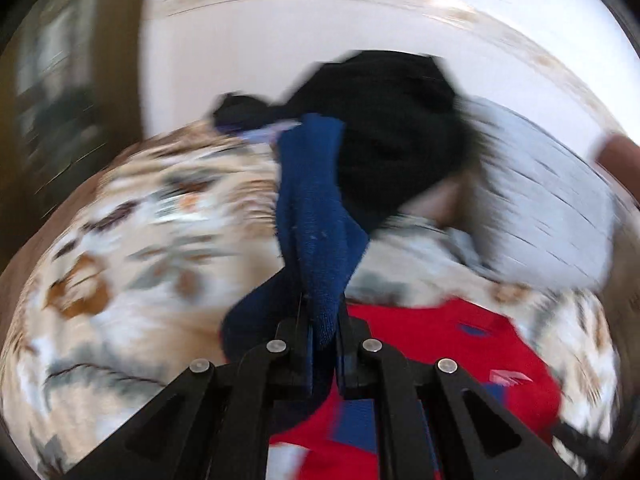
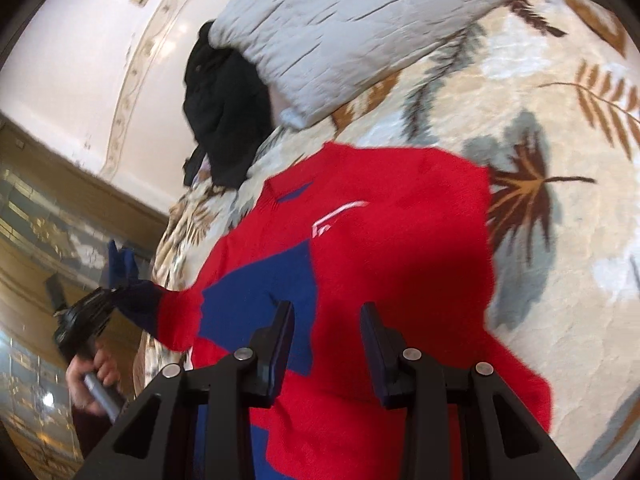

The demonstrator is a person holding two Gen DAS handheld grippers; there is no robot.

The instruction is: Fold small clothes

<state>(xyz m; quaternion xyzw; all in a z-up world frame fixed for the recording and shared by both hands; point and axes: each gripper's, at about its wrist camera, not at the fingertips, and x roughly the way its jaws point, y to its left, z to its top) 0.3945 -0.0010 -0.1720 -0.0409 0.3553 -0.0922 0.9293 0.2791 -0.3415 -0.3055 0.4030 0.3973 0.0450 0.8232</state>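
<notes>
Sleeve lifted, fold barely begun

The left gripper (image 2: 105,295) pinches the navy cuff (image 1: 320,264) of the red sweater (image 2: 400,248), which lies spread on the leaf-patterned bedspread (image 2: 560,240); the right gripper (image 2: 327,332) hovers above it, jaws spread, holding nothing. Body unfolded, black garment (image 2: 224,120) untouched.

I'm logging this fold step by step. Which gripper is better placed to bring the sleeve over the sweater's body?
Left. The left gripper is already shut on the navy cuff of the red sweater; the right gripper is open, empty, above the sweater's body.
</notes>
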